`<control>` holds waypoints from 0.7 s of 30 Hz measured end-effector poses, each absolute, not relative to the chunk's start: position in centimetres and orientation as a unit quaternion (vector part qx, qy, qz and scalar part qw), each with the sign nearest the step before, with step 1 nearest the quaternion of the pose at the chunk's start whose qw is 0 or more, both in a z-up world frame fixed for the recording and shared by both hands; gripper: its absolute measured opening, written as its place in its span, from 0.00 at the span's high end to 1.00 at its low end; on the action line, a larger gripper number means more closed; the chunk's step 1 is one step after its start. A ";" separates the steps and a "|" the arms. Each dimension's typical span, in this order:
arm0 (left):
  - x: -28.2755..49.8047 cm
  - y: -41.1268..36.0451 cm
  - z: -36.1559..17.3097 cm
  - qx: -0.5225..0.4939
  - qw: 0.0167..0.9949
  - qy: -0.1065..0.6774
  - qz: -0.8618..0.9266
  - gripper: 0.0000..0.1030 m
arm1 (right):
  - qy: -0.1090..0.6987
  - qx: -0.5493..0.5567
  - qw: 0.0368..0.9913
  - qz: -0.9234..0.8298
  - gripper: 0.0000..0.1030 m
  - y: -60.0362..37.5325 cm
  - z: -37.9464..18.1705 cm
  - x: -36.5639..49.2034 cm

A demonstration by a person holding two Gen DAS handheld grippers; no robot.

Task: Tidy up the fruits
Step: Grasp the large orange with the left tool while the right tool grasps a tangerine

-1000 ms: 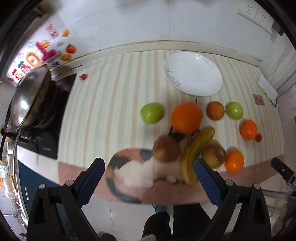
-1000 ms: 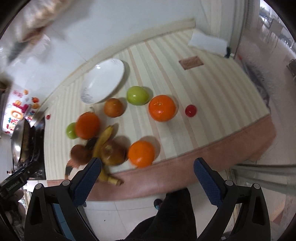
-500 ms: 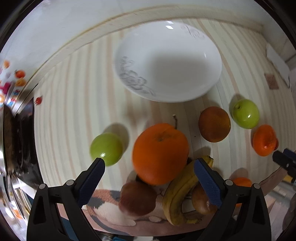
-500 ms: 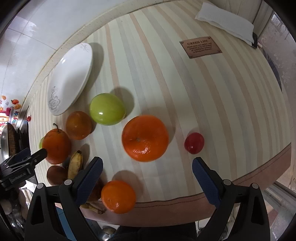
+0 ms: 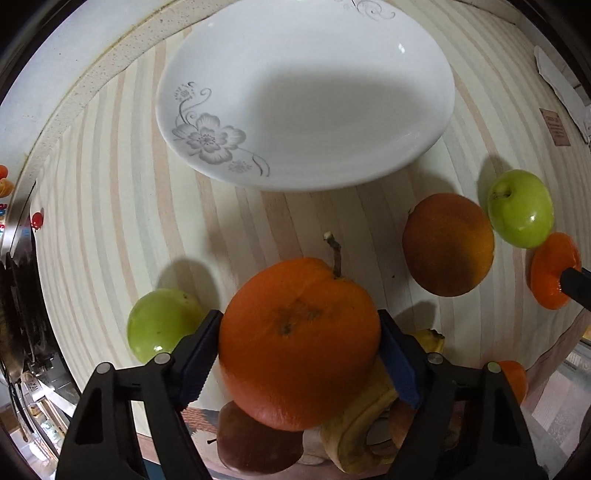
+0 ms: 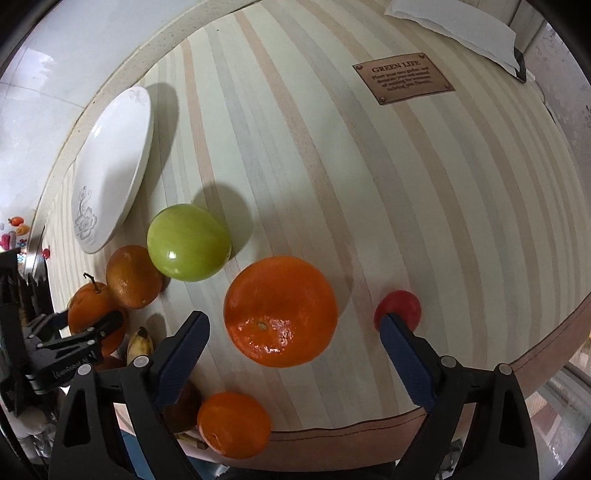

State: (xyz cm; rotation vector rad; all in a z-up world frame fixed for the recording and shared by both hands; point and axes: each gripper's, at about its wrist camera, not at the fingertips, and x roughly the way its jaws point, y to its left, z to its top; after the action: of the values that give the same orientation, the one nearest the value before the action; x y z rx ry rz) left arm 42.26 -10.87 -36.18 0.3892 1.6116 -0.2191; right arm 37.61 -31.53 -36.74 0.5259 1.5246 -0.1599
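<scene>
My left gripper (image 5: 299, 347) is shut on a large stemmed orange (image 5: 299, 343), both blue pads touching its sides. The empty white flower-patterned plate (image 5: 306, 92) lies just beyond it. A green apple (image 5: 159, 325) sits to its left; a banana (image 5: 365, 424) and a brown fruit (image 5: 255, 443) lie below it. My right gripper (image 6: 295, 332) is open, its fingers astride a shiny orange (image 6: 280, 312) without touching. A small red fruit (image 6: 399, 308) sits by the right fingertip. A green apple (image 6: 188, 247) and a dull orange (image 6: 133, 277) lie to the left.
A small orange (image 6: 232, 424) sits near the table's front edge. A brown label (image 6: 402, 83) and a white cloth (image 6: 461, 26) lie at the far right. A stove (image 5: 18, 295) borders the table on the left. The wall runs behind the plate.
Both grippers moved forward and down toward the fruit. My left gripper closed on the large stemmed orange. My right gripper now straddles the shiny orange.
</scene>
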 end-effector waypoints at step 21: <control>43.4 -7.1 -36.3 0.120 0.668 0.727 -0.108 0.25 | 0.702 0.220 0.674 -0.070 0.33 -29.5 -38.3 38.4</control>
State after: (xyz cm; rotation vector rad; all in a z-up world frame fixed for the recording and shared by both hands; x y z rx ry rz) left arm 43.35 -7.10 -36.34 0.2701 1.6393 -0.2428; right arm 38.38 -29.46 -38.26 0.4961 1.5802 -0.1564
